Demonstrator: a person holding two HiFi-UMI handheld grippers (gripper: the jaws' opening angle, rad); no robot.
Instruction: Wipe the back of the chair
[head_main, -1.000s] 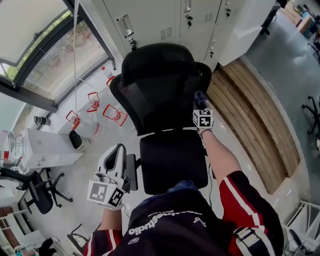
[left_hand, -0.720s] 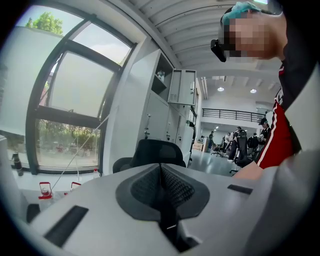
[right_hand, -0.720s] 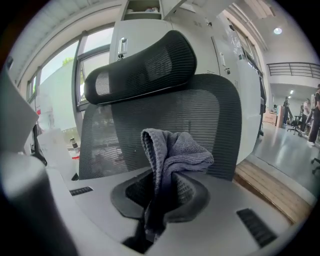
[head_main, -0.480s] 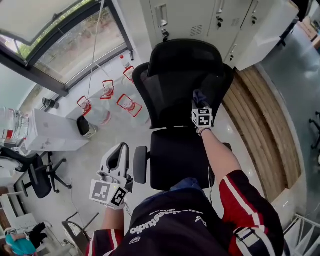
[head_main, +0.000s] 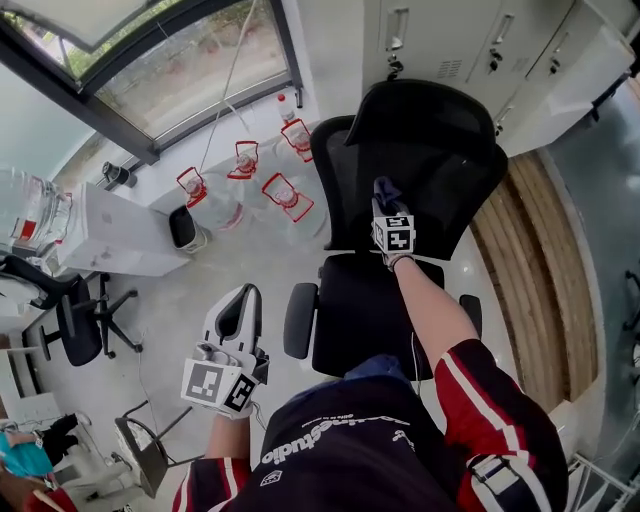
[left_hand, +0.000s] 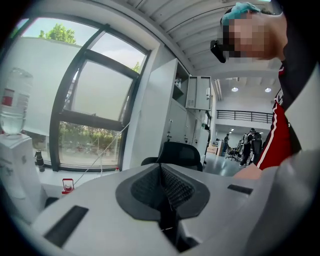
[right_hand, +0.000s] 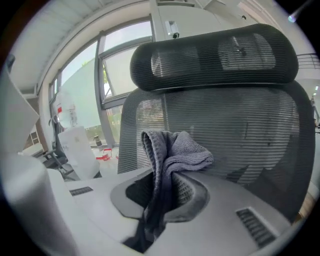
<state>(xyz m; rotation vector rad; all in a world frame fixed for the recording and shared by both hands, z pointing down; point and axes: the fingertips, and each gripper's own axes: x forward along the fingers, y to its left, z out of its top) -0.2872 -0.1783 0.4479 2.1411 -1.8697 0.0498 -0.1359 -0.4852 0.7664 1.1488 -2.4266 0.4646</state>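
A black mesh office chair (head_main: 420, 160) stands in front of me, its backrest (right_hand: 235, 130) and headrest (right_hand: 215, 52) filling the right gripper view. My right gripper (head_main: 385, 200) is shut on a grey cloth (right_hand: 172, 155), and the cloth (head_main: 385, 188) is held against the front of the backrest just above the seat (head_main: 365, 310). My left gripper (head_main: 235, 320) hangs low at my left side, away from the chair, jaws shut with nothing between them. In the left gripper view the chair (left_hand: 181, 155) shows small in the distance.
Several water jugs with red handles (head_main: 265, 195) stand on the floor left of the chair. White lockers (head_main: 470, 50) rise behind it. A white water dispenser (head_main: 110, 235) and another black chair (head_main: 85, 310) are at the left. A wooden platform (head_main: 530, 270) runs along the right.
My view has shifted, so the chair sits further right in frame. The right gripper with the cloth has slid left across the backrest. The left gripper has stayed low at my side.
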